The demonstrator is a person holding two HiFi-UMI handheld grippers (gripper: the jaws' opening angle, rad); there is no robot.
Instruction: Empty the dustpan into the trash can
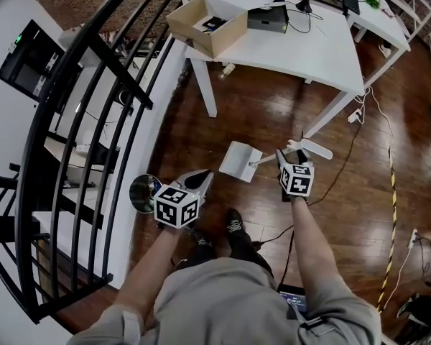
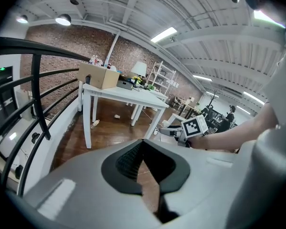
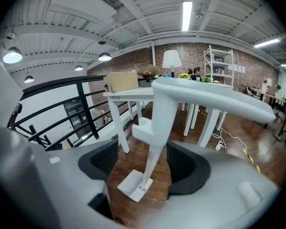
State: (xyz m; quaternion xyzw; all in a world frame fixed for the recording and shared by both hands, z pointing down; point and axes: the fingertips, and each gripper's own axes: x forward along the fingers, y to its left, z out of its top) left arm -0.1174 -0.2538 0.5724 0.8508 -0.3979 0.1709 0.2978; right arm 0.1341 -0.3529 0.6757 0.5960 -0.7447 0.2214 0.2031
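The white dustpan (image 1: 238, 161) rests on the wooden floor with its long handle (image 1: 310, 148) running off to the right. My right gripper (image 1: 291, 158) is at that handle. In the right gripper view the handle (image 3: 162, 104) rises between the wide-apart jaws of the right gripper (image 3: 143, 149), close to the right pad and well clear of the left one, with the pan (image 3: 133, 185) below. My left gripper (image 1: 205, 178) hovers beside the small round trash can (image 1: 142, 192). Its jaws meet at the tip of the left gripper (image 2: 143, 144), with nothing between them.
A white table (image 1: 302, 56) with a cardboard box (image 1: 205, 24) stands beyond the dustpan. A black railing (image 1: 93, 121) runs along the left. Cables (image 1: 345, 164) and a yellow-black cord (image 1: 389, 214) lie on the floor at right. The person's shoes (image 1: 230, 228) are just behind the grippers.
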